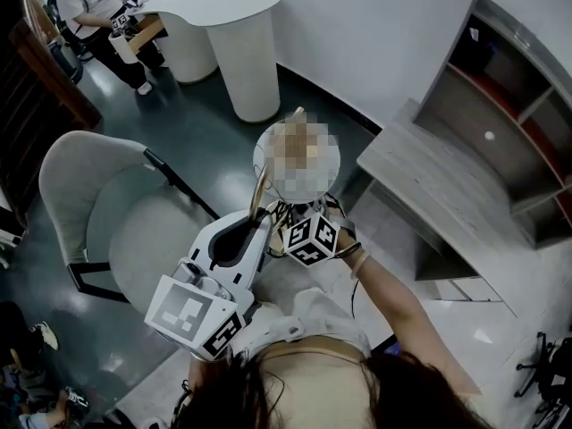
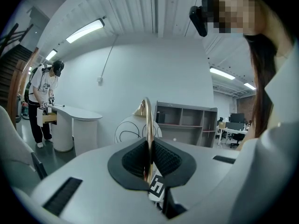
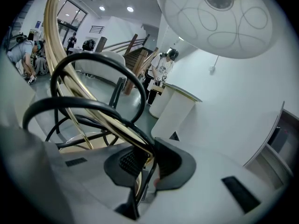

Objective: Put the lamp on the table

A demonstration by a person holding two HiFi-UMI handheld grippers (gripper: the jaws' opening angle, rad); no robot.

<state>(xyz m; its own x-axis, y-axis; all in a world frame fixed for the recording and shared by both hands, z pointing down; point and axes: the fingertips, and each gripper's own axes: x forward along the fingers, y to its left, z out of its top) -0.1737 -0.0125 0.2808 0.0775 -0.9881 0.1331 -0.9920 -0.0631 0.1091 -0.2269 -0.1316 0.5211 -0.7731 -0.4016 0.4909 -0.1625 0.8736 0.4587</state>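
I carry the lamp off the floor with both grippers. Its white globe shade [image 1: 268, 146] with thin black line patterns hangs ahead of me, over the dark floor. My left gripper [image 1: 260, 219] is shut on the thin brass stem [image 2: 148, 120], which rises between its black pads; the shade [image 2: 128, 130] shows behind. My right gripper [image 1: 284, 224] is shut on the brass stem [image 3: 70, 85] together with loops of black cord [image 3: 96, 59], and the shade [image 3: 224, 17] looms above. A grey wooden desk [image 1: 429, 177] lies to the right of the lamp.
A grey armchair [image 1: 98, 195] stands at the left. A white table [image 1: 223, 7] with rounded ends is farther off, with a person [image 1: 98, 16] beside it. An open shelf unit [image 1: 509, 123] backs the desk. White wall runs behind.
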